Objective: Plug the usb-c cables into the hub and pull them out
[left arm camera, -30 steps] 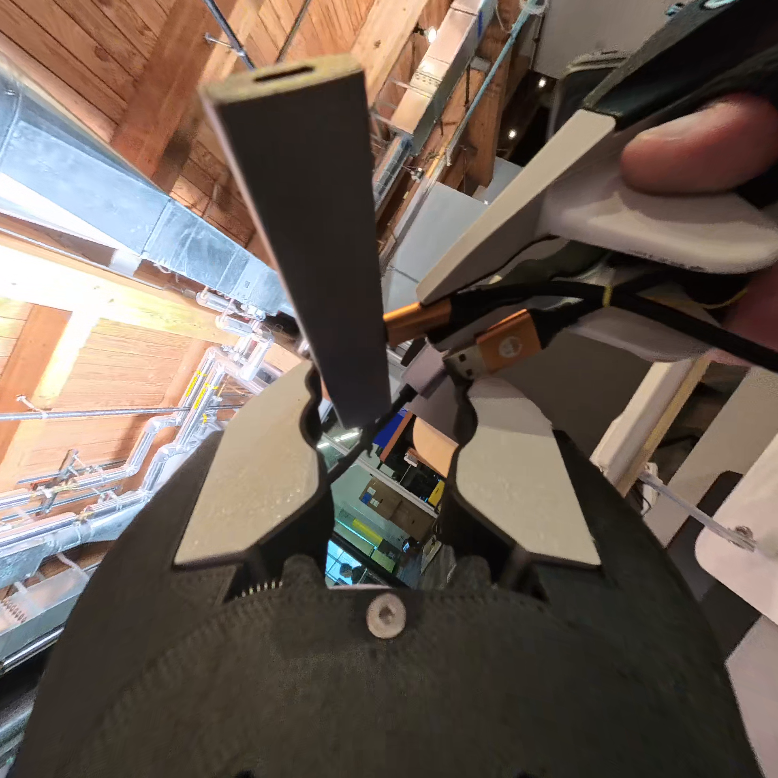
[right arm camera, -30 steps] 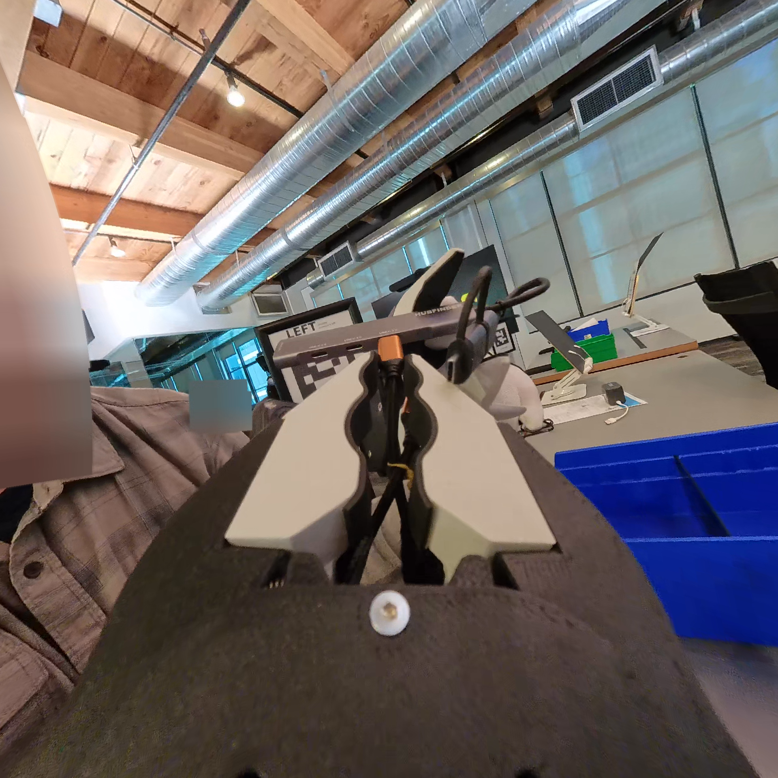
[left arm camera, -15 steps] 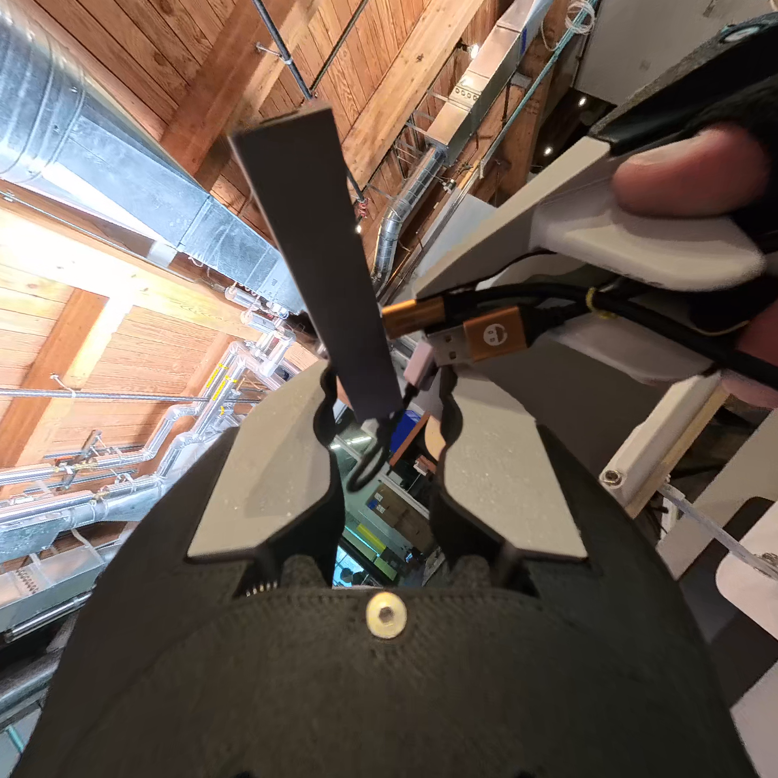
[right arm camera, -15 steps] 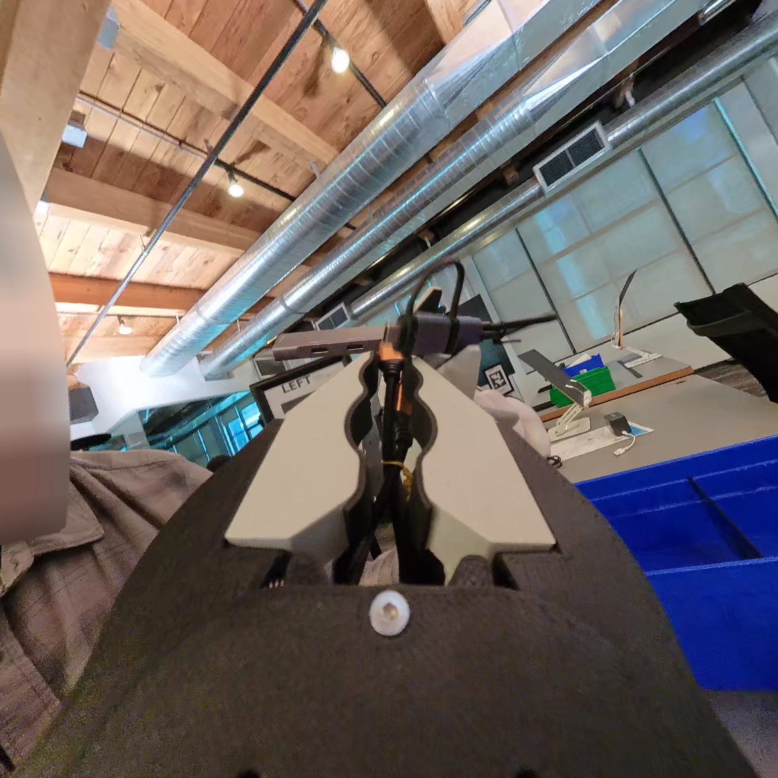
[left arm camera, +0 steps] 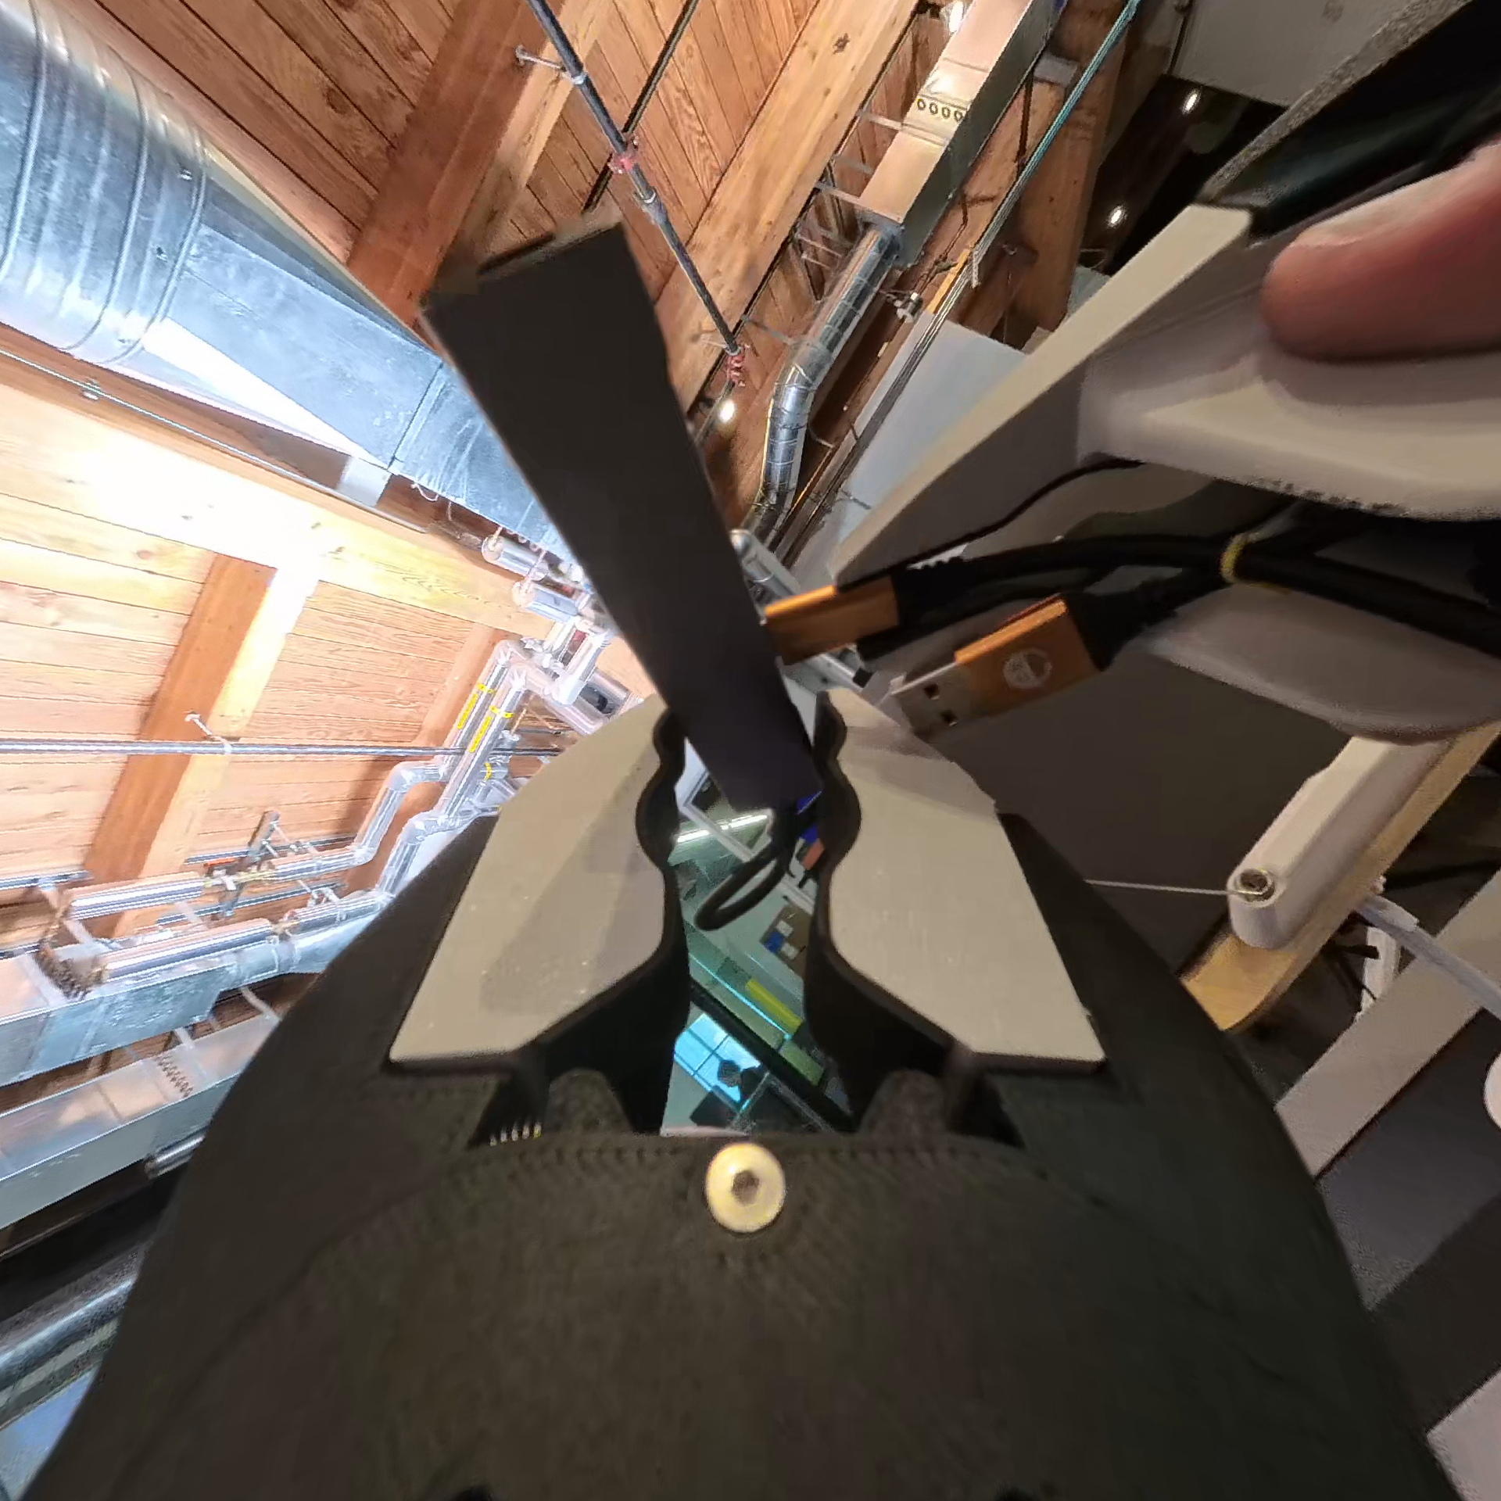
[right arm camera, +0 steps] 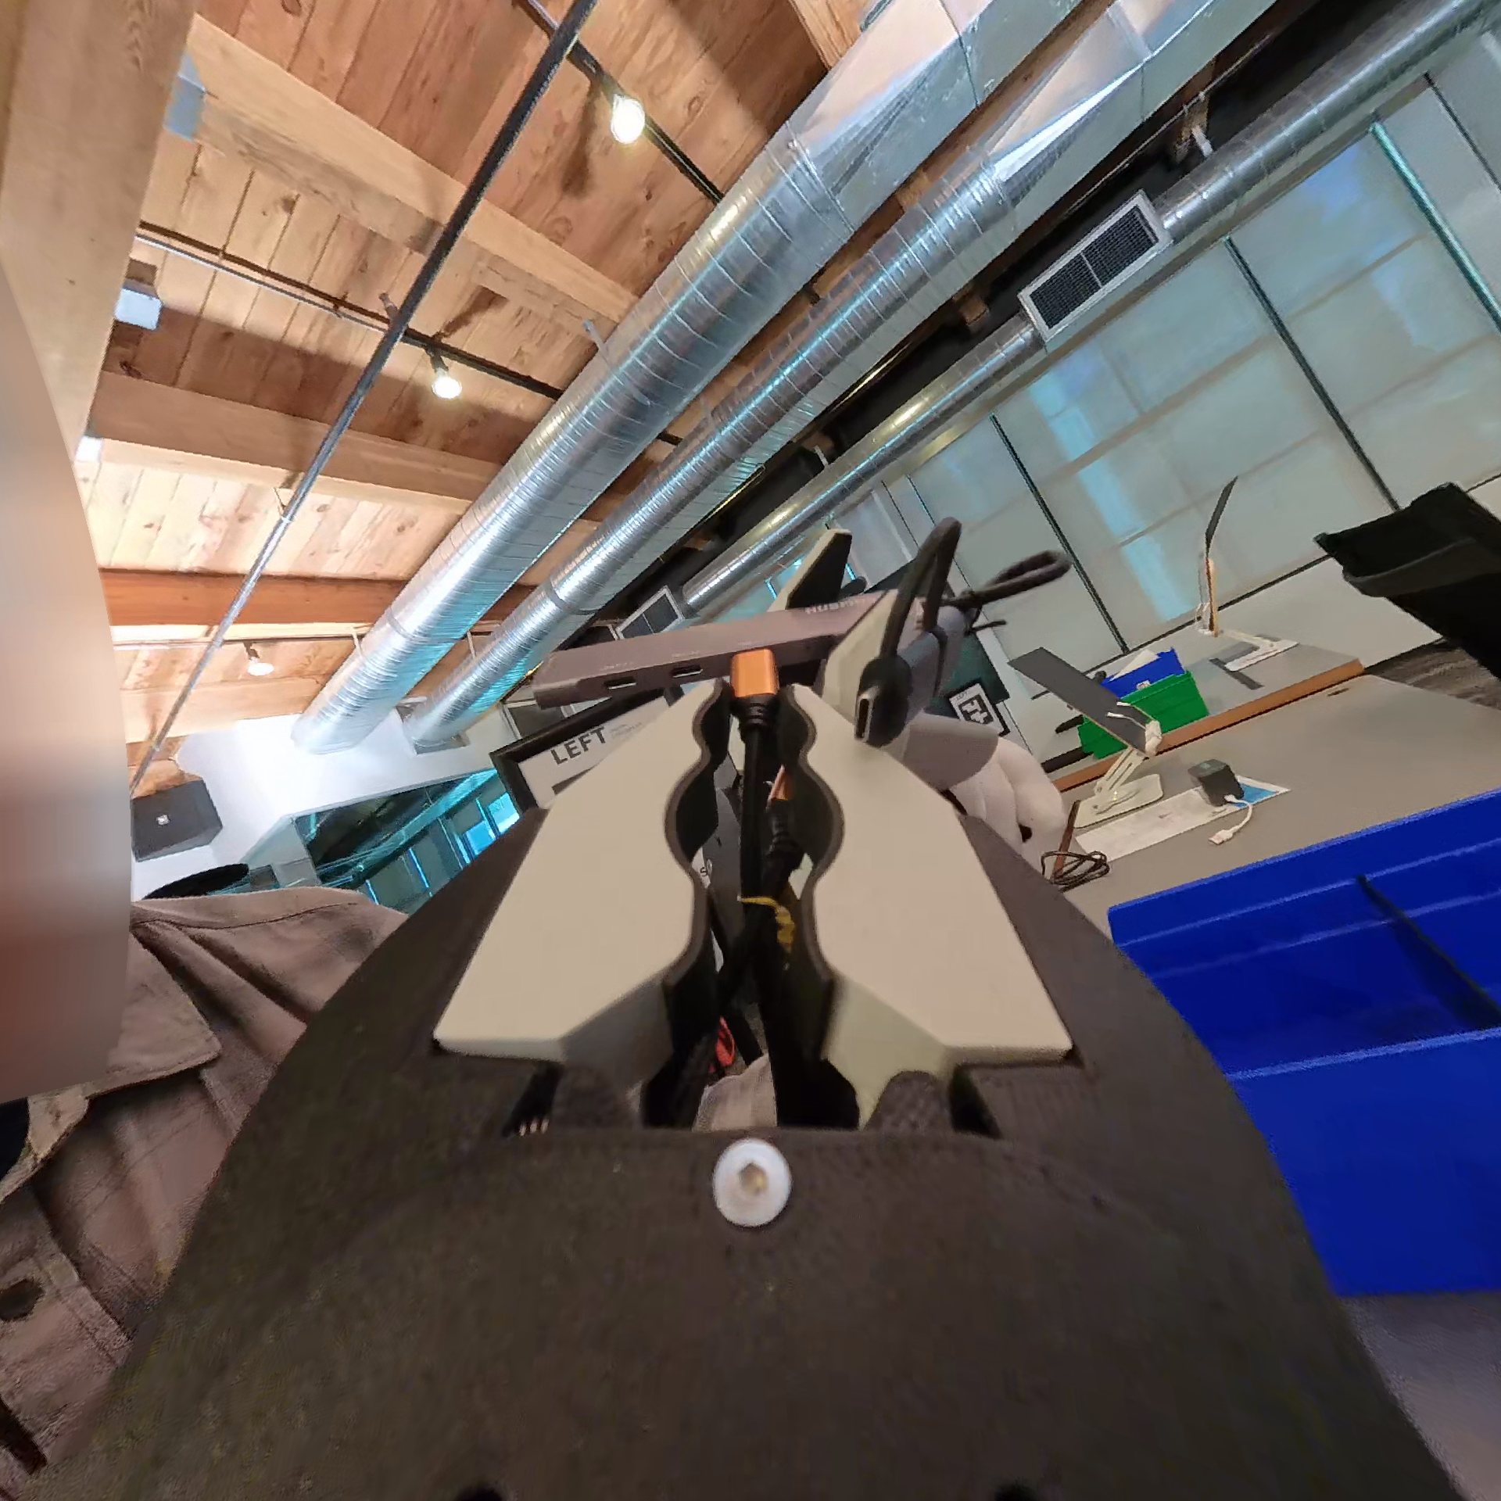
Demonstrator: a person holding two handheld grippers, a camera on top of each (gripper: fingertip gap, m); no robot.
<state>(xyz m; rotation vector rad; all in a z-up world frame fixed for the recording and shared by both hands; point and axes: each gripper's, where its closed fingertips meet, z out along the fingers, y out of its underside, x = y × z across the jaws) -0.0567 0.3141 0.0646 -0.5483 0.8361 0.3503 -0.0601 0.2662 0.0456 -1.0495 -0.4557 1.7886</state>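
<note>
The right tool (right arm camera: 751,715) pinches the orange-collared usb-c cable (right arm camera: 755,678), its plug at the hub (right arm camera: 698,659) side port. The left tool (left arm camera: 743,735) clamps that hub's near end, both held in the air — the plugging step seems in hand. Next calls for a straight push, or a straight pull if it is already seated.

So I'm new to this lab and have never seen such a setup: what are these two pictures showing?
A person holds two hand-operated grippers, each with a camera looking along its two pale fingers. In the left wrist view, the left gripper clamps one end of a dark grey hub, held up in the air. In the right wrist view, the right gripper is shut on a black cable whose orange plug meets the hub's edge; whether it is fully seated I cannot tell. A second orange plug hangs loose beside it. Behind are a blue bin and a grey table.
</note>
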